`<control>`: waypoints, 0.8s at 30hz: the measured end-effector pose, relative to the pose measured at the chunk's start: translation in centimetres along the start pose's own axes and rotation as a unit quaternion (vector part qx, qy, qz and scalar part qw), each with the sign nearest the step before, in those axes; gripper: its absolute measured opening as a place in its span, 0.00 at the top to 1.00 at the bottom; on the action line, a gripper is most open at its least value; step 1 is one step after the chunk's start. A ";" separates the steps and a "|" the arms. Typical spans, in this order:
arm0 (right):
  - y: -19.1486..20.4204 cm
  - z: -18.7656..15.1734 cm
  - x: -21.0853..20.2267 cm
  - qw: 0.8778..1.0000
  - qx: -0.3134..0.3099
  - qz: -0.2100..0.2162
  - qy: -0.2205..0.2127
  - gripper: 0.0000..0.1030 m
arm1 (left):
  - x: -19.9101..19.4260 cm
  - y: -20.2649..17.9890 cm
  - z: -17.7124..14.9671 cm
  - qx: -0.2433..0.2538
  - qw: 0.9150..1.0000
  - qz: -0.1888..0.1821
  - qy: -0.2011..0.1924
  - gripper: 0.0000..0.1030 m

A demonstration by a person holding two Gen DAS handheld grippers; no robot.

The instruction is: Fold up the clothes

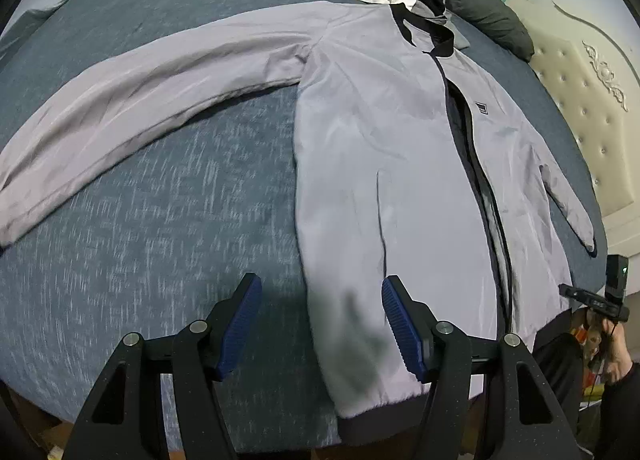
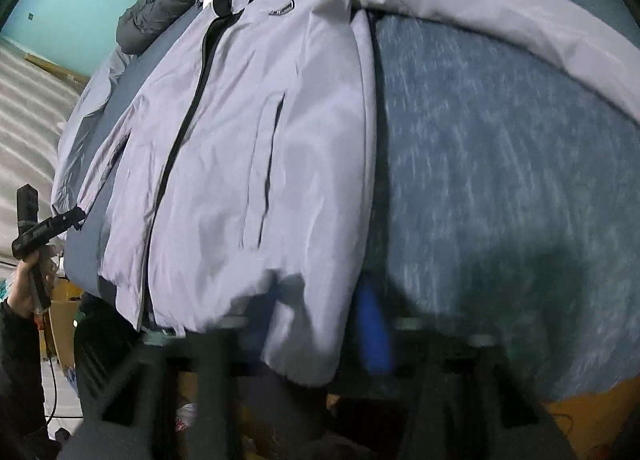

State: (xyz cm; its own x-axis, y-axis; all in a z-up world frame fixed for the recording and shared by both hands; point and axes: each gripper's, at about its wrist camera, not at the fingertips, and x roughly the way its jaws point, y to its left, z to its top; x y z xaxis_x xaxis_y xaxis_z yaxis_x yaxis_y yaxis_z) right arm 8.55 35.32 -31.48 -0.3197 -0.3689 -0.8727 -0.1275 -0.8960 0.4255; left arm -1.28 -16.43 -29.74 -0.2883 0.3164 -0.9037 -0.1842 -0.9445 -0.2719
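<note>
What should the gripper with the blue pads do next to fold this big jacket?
Probably lower the left gripper and close on the jacket hem. Its jaws stand open, straddling the bottom corner above the bed, gripping nothing. The long sleeve is still spread out sideways, so no fold has begun.

No text is reading legibly: the dark chest badge [image 1: 483, 108] on the jacket [image 1: 400, 164], lying ahead of the left gripper [image 1: 320, 324], is blurring out.
</note>
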 end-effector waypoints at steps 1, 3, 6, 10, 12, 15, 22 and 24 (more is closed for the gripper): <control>-0.2 -0.5 0.0 1.000 0.007 0.003 -0.004 0.93 | -0.2 0.1 -0.3 0.001 1.000 0.002 -0.001 0.36; -0.4 -1.8 -0.2 1.000 0.017 0.006 -0.010 0.95 | -0.5 0.2 -0.9 0.004 1.000 0.004 -0.004 0.36; -0.7 -2.2 -0.5 1.000 0.020 0.006 -0.009 0.96 | -1.0 0.2 -1.2 0.004 1.000 0.006 -0.012 0.35; -1.3 -0.5 -1.6 1.000 0.018 -0.008 -0.016 0.91 | -1.7 -0.3 -1.1 0.008 1.000 0.002 -0.027 0.35; -1.1 1.0 -2.1 0.999 0.020 -0.020 -0.031 0.78 | -1.9 -0.7 -0.9 0.013 0.999 0.001 -0.035 0.35; -1.3 3.7 -3.9 0.997 0.016 -0.003 -0.073 0.60 | -1.9 -1.6 -0.3 0.018 0.999 -0.011 -0.047 0.35; -4.5 11.9 -3.4 0.991 0.055 0.018 -0.118 0.60 | 0.9 -7.3 3.3 0.048 0.996 -0.051 -0.050 0.34; -5.9 14.1 -2.3 0.990 0.077 0.028 -0.118 0.59 | 2.4 -9.3 4.8 0.057 0.995 -0.061 -0.050 0.34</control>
State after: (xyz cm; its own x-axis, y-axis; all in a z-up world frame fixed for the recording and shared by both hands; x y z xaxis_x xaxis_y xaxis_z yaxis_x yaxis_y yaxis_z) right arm -3.21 44.94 -28.57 -0.5386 -0.3329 -0.7740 -0.2390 -0.8205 0.5193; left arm -4.72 -6.51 -27.78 -0.3476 0.4411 -0.8274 -0.3275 -0.8840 -0.3337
